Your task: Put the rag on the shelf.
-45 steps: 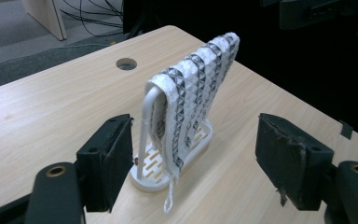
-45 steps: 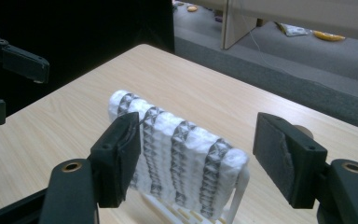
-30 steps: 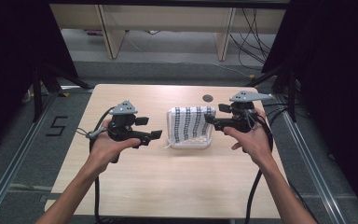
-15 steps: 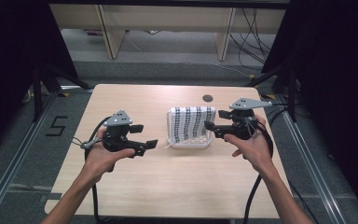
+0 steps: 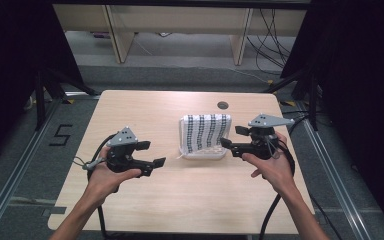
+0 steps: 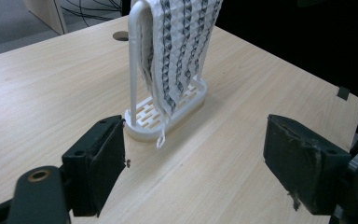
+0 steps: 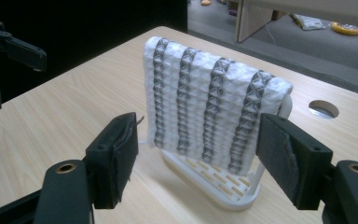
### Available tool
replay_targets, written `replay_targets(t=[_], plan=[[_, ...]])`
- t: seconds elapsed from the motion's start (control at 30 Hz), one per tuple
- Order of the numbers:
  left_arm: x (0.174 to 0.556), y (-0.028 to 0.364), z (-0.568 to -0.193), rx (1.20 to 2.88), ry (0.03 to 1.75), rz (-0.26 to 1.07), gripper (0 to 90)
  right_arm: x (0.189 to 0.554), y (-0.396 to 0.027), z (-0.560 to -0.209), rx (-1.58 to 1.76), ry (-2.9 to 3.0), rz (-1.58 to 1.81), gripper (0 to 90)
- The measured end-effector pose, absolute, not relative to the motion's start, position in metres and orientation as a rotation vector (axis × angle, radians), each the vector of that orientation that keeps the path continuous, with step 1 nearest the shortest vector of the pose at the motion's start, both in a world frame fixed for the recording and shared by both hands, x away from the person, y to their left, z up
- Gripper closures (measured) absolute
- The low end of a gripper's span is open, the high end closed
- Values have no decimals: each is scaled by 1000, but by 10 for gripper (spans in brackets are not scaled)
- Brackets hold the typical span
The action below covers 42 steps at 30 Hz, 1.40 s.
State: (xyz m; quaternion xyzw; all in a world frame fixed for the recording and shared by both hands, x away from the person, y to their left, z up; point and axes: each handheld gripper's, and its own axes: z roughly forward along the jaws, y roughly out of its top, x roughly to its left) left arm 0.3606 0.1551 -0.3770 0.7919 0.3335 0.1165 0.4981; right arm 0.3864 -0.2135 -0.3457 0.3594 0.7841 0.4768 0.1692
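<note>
Left hand-held gripper [image 5: 152,154] hangs low over the counter [image 5: 130,110], jaws spread wide with nothing between the pads; they have just been opening a little further. In the left gripper view the bare wood lies between the two black jaws, and the cloth [image 6: 182,42] stands ahead of them, draped over a white rack [image 6: 142,123] whose slotted base sits just beyond the left jaw's tip, apart from it. A loose thread loop from the cloth hangs down to the counter at the near corner of that base. Right hand-held gripper [image 5: 232,138] is also wide open and empty, held level and pointing at the cloth [image 5: 207,132] from the opposite side; in the high view its jaw tips are just beside the edge of the rack [image 5: 202,155], and whether they touch it cannot be told. In the right gripper view the cloth [image 7: 205,107], white with dark woven stripes, hangs straight ahead, framed between the two jaws but beyond their pads, not pinched. The rack [image 7: 214,186] stands upright on the counter [image 7: 51,116]. A round hole [image 5: 223,105] in the counter lies past the rack, well apart from both grippers.
</note>
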Motion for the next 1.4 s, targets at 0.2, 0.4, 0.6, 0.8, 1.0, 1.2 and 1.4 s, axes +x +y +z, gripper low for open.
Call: replay_targets(t=[0.2, 0.4, 0.6, 0.8, 1.0, 1.2, 1.4], plan=[[355, 157, -385, 1920, 815, 276, 204, 382, -213, -353, 1045, 2235, 1366, 306], [351, 159, -395, 1916, 812, 266, 204, 378, -216, -362, 1041, 2246, 1354, 304], [344, 158, -403, 1930, 806, 275, 204, 372, -217, -367, 1058, 2258, 1367, 294], [337, 156, -409, 1941, 781, 280, 204, 368, -217, -372, 1027, 2250, 1346, 292], [332, 153, -415, 1939, 769, 272, 204, 363, -216, -375, 1046, 2273, 1330, 292], [327, 152, -418, 1944, 766, 274, 204, 358, -217, -381, 1055, 2275, 1335, 291], [320, 151, -425, 1961, 752, 272, 204, 351, -217, -387, 1064, 2282, 1351, 291]])
